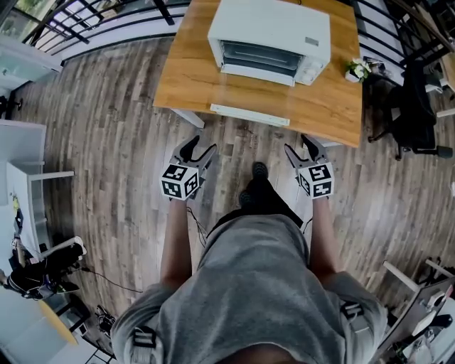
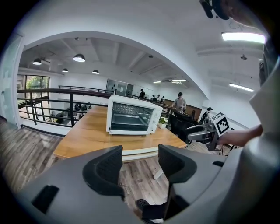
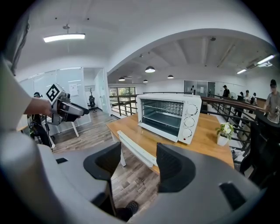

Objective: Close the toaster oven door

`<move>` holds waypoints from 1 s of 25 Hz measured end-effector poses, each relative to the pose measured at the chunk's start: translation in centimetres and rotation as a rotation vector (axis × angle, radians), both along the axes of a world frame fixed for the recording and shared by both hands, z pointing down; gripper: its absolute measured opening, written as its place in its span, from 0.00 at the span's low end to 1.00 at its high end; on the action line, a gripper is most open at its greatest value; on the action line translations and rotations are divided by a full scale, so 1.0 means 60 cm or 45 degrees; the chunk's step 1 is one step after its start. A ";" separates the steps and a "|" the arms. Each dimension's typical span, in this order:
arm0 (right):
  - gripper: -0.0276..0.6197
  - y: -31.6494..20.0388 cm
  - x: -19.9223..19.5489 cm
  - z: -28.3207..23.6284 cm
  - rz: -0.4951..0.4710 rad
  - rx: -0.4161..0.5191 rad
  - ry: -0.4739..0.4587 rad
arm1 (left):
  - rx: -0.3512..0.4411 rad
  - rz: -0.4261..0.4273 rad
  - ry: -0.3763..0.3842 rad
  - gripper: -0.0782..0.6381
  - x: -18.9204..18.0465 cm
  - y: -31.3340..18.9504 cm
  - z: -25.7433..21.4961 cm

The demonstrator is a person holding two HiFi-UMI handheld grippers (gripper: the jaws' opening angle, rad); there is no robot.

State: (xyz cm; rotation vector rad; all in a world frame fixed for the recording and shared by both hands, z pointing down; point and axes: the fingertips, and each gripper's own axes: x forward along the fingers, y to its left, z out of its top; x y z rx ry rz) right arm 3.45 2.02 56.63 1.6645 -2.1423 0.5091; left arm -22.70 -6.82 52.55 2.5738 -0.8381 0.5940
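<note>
Floor [image 1: 106,121]: grey-brown wood planks throughout. In the head view, a light wooden table [image 1: 192,71] stands at 12 o'clock with a small potted plant [image 1: 357,70] near its 2 o'clock corner, a black railing [image 1: 106,21] at 11, a black office chair [image 1: 416,106] at 2 and a white desk [image 1: 25,185] at 9. White arched ceiling carries round pendant lamps [image 2: 79,57] and a lit strip light [image 2: 243,37]; windows [image 2: 33,85] show behind the railing.

Potted plant [image 1: 357,69] on wooden table [image 1: 190,79]; chair [image 1: 414,106] beside.
</note>
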 end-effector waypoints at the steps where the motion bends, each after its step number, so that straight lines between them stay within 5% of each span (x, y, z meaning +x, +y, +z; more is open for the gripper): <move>1: 0.45 -0.012 0.007 0.003 0.001 -0.004 -0.001 | -0.003 -0.002 -0.008 0.49 0.004 -0.012 0.005; 25: 0.45 -0.094 0.062 0.213 -0.058 -0.306 -0.128 | -0.158 -0.033 -0.194 0.49 0.035 -0.140 0.190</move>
